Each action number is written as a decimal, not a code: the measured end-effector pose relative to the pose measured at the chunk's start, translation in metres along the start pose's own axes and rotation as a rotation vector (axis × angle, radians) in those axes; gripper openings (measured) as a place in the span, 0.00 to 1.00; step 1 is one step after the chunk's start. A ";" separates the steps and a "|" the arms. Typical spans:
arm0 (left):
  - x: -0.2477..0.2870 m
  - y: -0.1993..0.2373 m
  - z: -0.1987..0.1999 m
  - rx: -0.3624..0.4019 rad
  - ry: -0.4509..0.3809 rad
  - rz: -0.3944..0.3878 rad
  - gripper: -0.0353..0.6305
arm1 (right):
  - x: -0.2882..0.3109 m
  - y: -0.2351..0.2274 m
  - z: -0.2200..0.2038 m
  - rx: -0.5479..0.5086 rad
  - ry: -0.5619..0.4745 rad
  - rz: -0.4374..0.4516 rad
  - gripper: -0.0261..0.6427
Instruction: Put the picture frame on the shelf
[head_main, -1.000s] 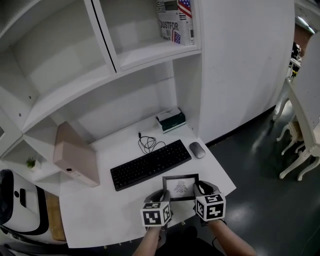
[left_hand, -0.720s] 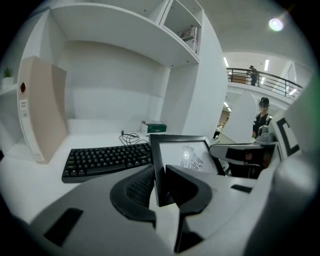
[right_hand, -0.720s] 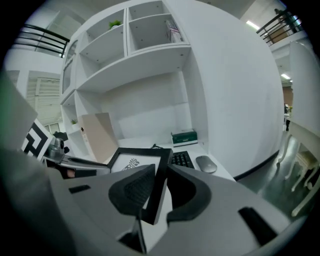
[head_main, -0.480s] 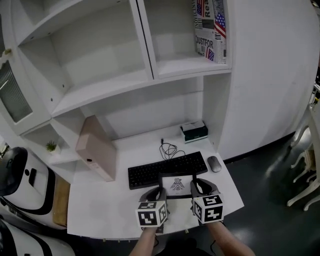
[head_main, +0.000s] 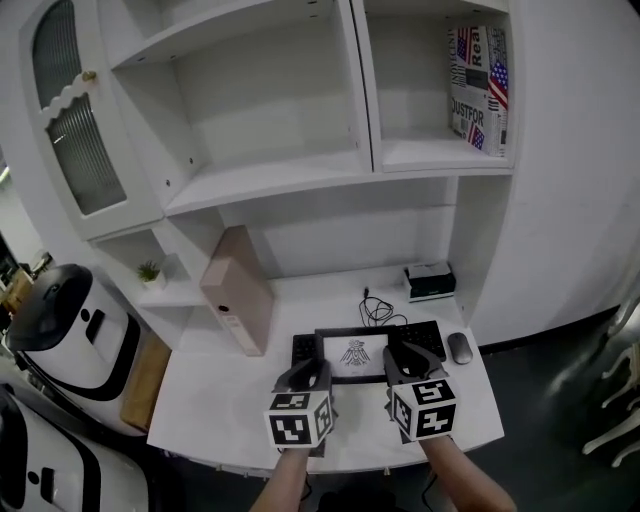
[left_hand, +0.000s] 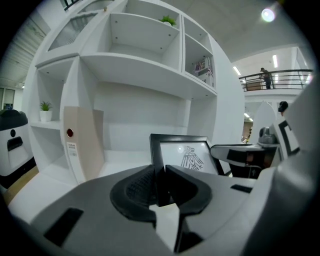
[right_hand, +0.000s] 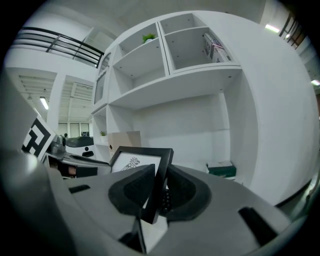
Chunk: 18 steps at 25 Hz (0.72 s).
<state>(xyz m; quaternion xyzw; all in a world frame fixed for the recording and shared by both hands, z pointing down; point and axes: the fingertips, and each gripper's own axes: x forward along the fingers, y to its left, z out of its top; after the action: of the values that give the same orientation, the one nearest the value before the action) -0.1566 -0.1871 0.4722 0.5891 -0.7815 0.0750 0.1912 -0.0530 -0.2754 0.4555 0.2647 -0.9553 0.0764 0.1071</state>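
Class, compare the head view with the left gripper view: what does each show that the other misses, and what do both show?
Only the head view: the keyboard, the mouse and the green-and-white box.
Only the left gripper view: the left gripper shut on the picture frame at its left edge, and a railed balcony.
Both: the frame, the pink box file and the small plant.

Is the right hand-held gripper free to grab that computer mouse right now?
Probably not. The right hand-held gripper is clamped on the picture frame, at its right edge. The mouse lies nearby, uncovered, so only the load stands in the way.
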 end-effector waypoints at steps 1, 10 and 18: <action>-0.004 0.004 0.007 0.000 -0.017 0.009 0.15 | 0.001 0.005 0.008 -0.008 -0.015 0.008 0.15; -0.044 0.042 0.071 0.035 -0.142 0.065 0.15 | 0.008 0.053 0.078 -0.055 -0.142 0.050 0.15; -0.079 0.076 0.114 0.039 -0.225 0.073 0.15 | 0.009 0.098 0.133 -0.126 -0.235 0.068 0.15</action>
<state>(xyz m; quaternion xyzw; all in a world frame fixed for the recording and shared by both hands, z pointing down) -0.2347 -0.1336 0.3452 0.5684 -0.8175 0.0305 0.0881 -0.1339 -0.2237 0.3210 0.2321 -0.9726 -0.0119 0.0080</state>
